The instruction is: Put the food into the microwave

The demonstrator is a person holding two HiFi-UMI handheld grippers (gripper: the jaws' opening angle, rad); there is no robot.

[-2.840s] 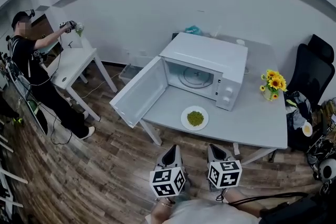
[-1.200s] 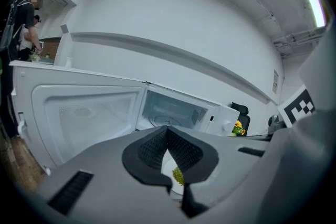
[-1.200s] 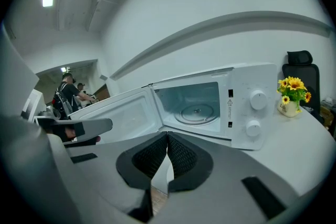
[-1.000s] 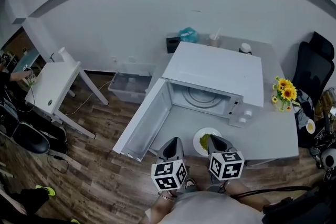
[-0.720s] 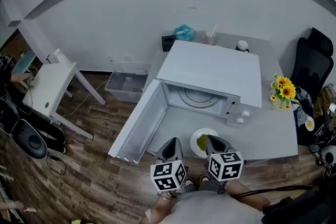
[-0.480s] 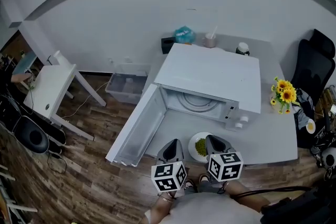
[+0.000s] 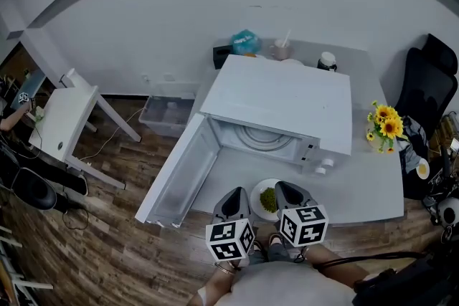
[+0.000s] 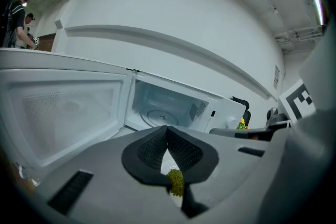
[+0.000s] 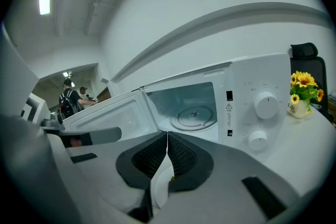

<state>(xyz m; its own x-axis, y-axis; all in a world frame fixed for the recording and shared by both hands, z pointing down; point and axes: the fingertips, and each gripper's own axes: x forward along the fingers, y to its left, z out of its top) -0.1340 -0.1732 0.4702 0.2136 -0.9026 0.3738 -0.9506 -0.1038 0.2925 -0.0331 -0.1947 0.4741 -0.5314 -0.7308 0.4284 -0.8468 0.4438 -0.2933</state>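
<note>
At the table (image 7: pixel 366 191) edge, your left gripper (image 7: pixel 233 198) and right gripper (image 7: pixel 285 193), jaws together, flank the plate (image 7: pixel 257 192) of food (image 7: pixel 268 199); the microwave door (image 7: pixel 179 172) stands wide.

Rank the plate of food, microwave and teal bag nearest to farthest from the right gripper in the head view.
1. plate of food, just left of the right gripper.
2. microwave, straight ahead.
3. teal bag, behind the microwave at the back.

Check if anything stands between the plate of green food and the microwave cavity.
Nothing visible does. The microwave door is swung open to the left, the cavity holds only its turntable, and only bare table lies between the plate and the opening.
</note>
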